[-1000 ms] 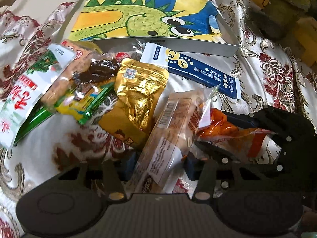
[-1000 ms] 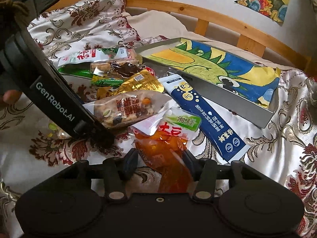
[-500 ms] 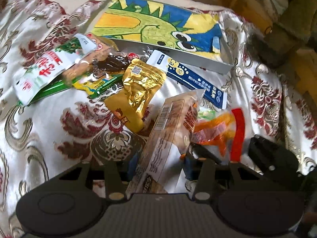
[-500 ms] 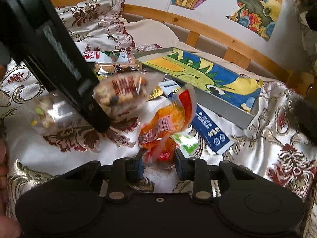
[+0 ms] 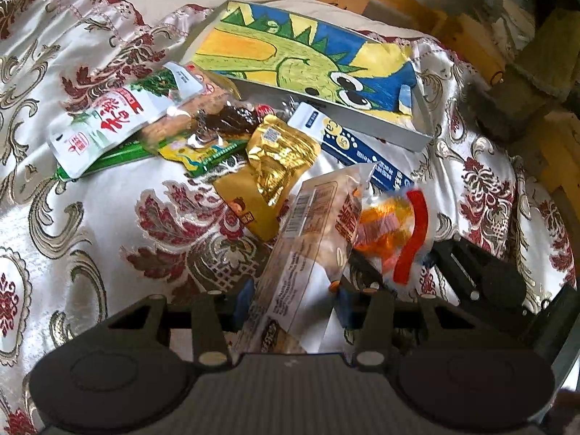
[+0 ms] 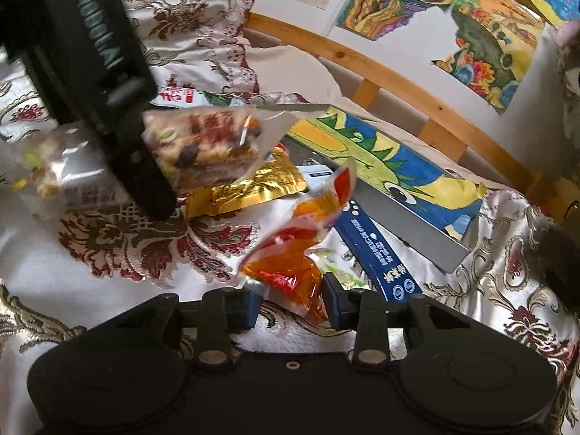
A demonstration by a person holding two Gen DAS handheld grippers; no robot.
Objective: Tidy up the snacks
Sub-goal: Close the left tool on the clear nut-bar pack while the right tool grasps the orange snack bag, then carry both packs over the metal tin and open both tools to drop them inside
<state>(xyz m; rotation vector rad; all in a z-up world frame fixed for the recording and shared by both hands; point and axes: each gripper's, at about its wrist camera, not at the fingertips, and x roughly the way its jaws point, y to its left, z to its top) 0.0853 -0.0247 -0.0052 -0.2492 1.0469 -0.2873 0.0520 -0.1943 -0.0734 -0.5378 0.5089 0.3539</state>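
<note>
Now two snacks are held up above the bed cover (image 5: 90, 217), one in each gripper. A long clear packet of nuts (image 5: 311, 239) is pinched near its bottom end by the left gripper (image 5: 290, 304). The fingers are closed partway, tight on the packet, so the rest of it sticks up and away. An orange packet (image 6: 293, 250) is caught by its lower corner in the right gripper (image 6: 291, 306). These jaws have just been opened a little, with the packet between them, but it is gripped well enough to stand up off the cover. Each packet is held by one end, most likely so it can be carried and dropped in with ease.

Far behind them a flat box with a dinosaur picture (image 5: 362, 123) is laid on the bed. It is probably meant as the place for the snacks. Nothing can be seen inside it yet.

More snacks are left in a heap between the grippers and the box: a gold packet (image 5: 279, 159), a long blue packet (image 5: 362, 152), and to the left a white and green packet (image 5: 108, 123). Much sorting seems to be left.
</note>
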